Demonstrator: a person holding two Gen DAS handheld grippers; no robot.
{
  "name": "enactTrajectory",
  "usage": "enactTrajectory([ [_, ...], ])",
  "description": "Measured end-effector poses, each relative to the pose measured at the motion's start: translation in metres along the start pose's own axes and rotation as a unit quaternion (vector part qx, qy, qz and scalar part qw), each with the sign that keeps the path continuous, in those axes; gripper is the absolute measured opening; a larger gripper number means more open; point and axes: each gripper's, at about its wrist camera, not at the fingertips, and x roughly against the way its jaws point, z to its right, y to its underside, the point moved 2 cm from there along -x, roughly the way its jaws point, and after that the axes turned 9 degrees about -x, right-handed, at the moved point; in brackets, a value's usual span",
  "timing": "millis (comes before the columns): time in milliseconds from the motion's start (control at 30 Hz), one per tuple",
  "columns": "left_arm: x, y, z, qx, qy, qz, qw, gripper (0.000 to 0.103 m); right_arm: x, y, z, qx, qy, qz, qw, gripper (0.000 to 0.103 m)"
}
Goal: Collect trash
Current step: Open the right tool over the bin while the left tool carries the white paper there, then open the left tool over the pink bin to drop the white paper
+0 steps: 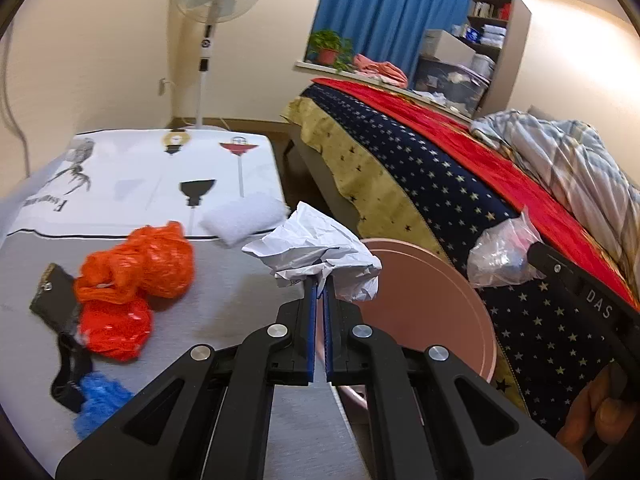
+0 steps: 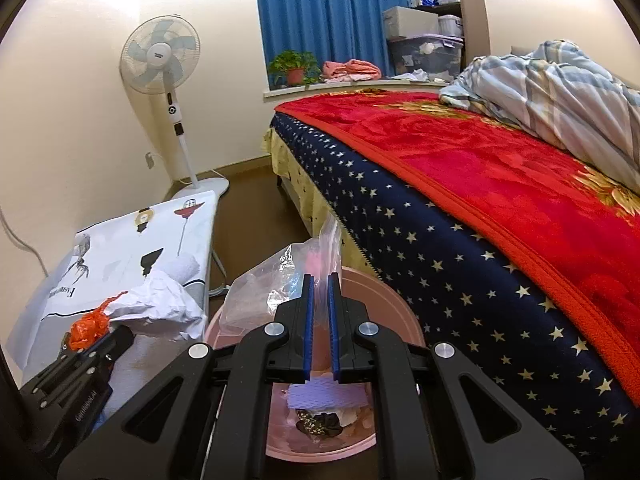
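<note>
You are working between the bed on the right and the table on the left, with the pink bin standing on the floor between them, near you. Your left gripper is pinching the crumpled white paper at its near edge, holding it at the table's right edge just beside the bin's rim. Your right gripper is holding the clear plastic bag above the bin, its blue pads nearly closed on a thin fold of the film. Both pieces are likely very light and soft; the paper should crush and hold well, while the bag is probably slippery, so a bunched fold is a safer place to grip than a single sheet. Waiting on the table are the orange plastic bags, a white pad farther off, and a blue scrap nearest you. The tablecloth is showing a word starting "Fash", your right gripper's side reads "DAS", and the lettering on the left one is too small to read.
</note>
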Motion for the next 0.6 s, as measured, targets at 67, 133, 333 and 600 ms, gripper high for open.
enactTrajectory([
  [67,-0.006,0.001,0.006,-0.004,0.009,-0.006,0.9999,0.003,-0.002,0.000,0.004,-0.003,0.005,-0.001,1.000,0.007],
  [133,-0.010,0.001,0.011,-0.007,0.012,-0.010,0.9999,0.003,-0.004,0.001,0.007,-0.007,0.010,-0.003,1.000,0.007],
  [333,-0.019,0.003,0.021,-0.013,0.028,-0.019,0.9994,0.003,-0.007,0.001,0.013,-0.014,0.019,-0.008,1.000,0.010],
  [600,-0.025,0.007,0.030,-0.023,0.054,-0.032,0.9978,0.013,-0.009,0.001,0.020,-0.027,0.036,-0.002,0.999,0.037],
])
